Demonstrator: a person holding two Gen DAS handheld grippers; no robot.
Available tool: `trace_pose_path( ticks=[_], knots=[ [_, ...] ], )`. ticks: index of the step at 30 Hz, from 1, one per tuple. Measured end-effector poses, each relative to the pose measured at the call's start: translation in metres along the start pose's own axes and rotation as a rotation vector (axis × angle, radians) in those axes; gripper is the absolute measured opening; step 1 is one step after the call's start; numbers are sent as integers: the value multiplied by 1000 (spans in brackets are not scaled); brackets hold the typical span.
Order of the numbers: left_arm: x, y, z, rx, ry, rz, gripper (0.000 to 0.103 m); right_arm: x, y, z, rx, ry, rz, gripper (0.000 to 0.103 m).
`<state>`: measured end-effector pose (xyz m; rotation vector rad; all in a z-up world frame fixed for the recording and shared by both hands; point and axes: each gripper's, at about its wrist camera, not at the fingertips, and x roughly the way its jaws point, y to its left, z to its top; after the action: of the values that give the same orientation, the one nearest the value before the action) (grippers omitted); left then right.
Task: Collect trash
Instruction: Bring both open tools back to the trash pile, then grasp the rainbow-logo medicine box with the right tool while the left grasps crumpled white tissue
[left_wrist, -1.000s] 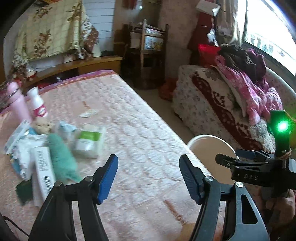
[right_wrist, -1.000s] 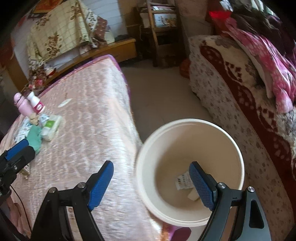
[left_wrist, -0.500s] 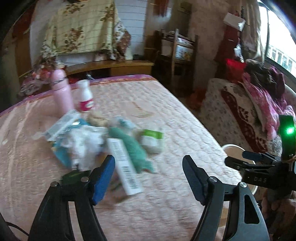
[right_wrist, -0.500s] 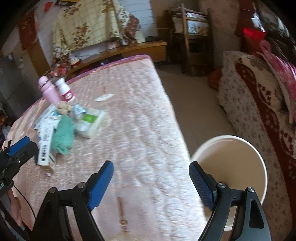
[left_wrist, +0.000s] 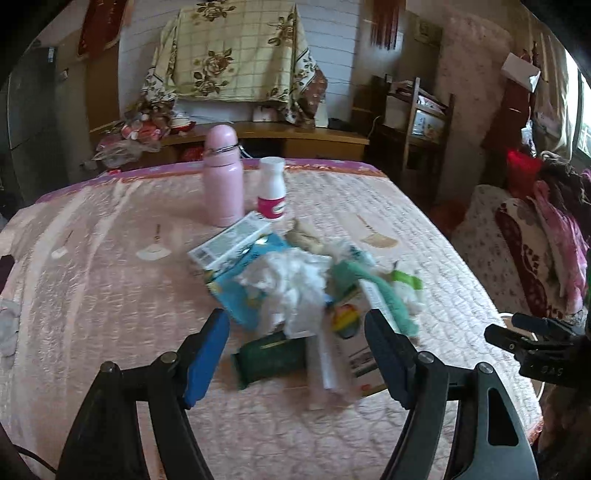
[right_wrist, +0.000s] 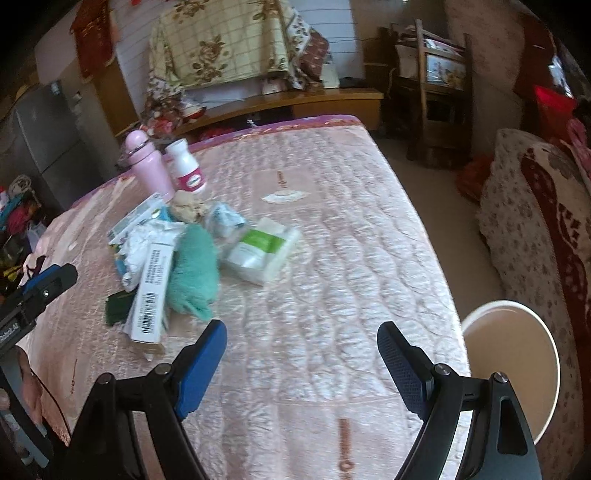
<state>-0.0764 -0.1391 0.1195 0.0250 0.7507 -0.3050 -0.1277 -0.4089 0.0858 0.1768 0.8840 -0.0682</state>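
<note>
A heap of trash lies on the pink quilted bed (right_wrist: 332, 258). It holds crumpled white tissue (left_wrist: 291, 280), a dark green packet (left_wrist: 271, 356), a white barcode box (right_wrist: 151, 295), a teal cloth (right_wrist: 194, 266) and a green-and-white tissue pack (right_wrist: 262, 249). My left gripper (left_wrist: 295, 321) hangs open just short of the green packet, nothing between its fingers. My right gripper (right_wrist: 301, 330) is open over bare quilt, to the right of the heap. The cream bin (right_wrist: 513, 365) stands on the floor at the bed's right edge.
A pink bottle (left_wrist: 223, 181) and a white bottle with a pink label (left_wrist: 272, 192) stand upright behind the heap. A floral-covered sofa (right_wrist: 535, 221) faces the bed across a strip of floor (right_wrist: 443, 206). A wooden shelf (right_wrist: 436, 92) is at the back right.
Both grippers swung left from the bin toward the heap. The heap now sits right in front of the left gripper, and the bin has slid to the right wrist view's right edge.
</note>
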Motion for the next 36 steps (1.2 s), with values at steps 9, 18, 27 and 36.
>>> trace_pose_path(
  ticks=[9, 18, 27, 36],
  knots=[
    [5, 39, -12, -17, 28, 59, 76, 12, 33, 5, -51, 25, 39, 87],
    [23, 67, -25, -38, 84, 92, 76, 22, 73, 14, -101, 51, 156, 86],
    [25, 81, -23, -86, 83, 79, 76, 59, 116, 14, -147, 117, 234, 39],
    [52, 64, -2, -101, 60, -19, 84, 55, 54, -4, -2, 183, 363, 34]
  ],
)
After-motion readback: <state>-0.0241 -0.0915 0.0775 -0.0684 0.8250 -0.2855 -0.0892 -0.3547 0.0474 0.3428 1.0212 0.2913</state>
